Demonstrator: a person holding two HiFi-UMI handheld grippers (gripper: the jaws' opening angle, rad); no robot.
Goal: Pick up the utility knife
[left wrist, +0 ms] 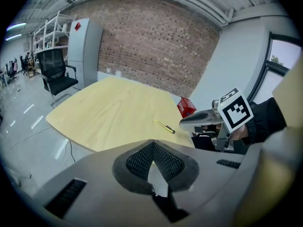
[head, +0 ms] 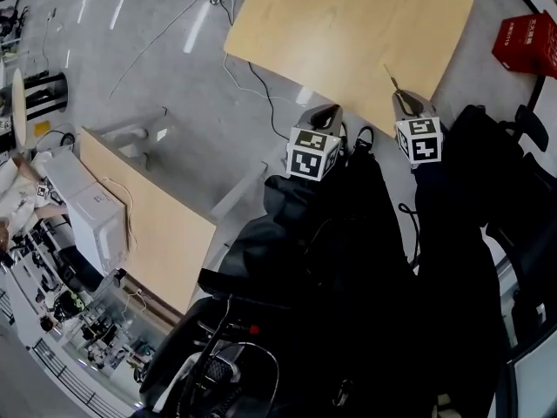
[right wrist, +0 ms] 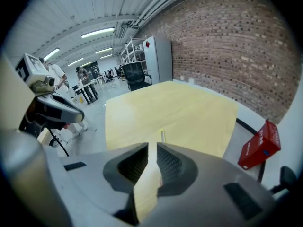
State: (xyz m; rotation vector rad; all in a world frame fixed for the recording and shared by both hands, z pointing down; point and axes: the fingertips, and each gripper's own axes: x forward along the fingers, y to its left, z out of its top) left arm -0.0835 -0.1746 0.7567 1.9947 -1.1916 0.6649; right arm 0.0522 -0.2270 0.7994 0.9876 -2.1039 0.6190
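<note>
The utility knife (head: 393, 83), thin and yellow with a dark end, lies on the pale wooden table (head: 348, 33) near its front edge. It also shows in the left gripper view (left wrist: 165, 127) and, just beyond the jaws, in the right gripper view (right wrist: 162, 136). My left gripper (head: 329, 111) hovers off the table's front edge, left of the knife, its tips touching with nothing held. My right gripper (head: 405, 99) sits just short of the knife, its jaws a narrow gap apart and empty. Both jaws also show close up, the left gripper (left wrist: 152, 148) and the right gripper (right wrist: 152, 160).
A red box (head: 528, 43) stands on the floor right of the table. Cables (head: 252, 77) trail across the grey floor. A second wooden table (head: 148, 225) with a white device is at lower left. A black office chair (left wrist: 57, 72) and a grey cabinet (left wrist: 85, 51) stand beyond.
</note>
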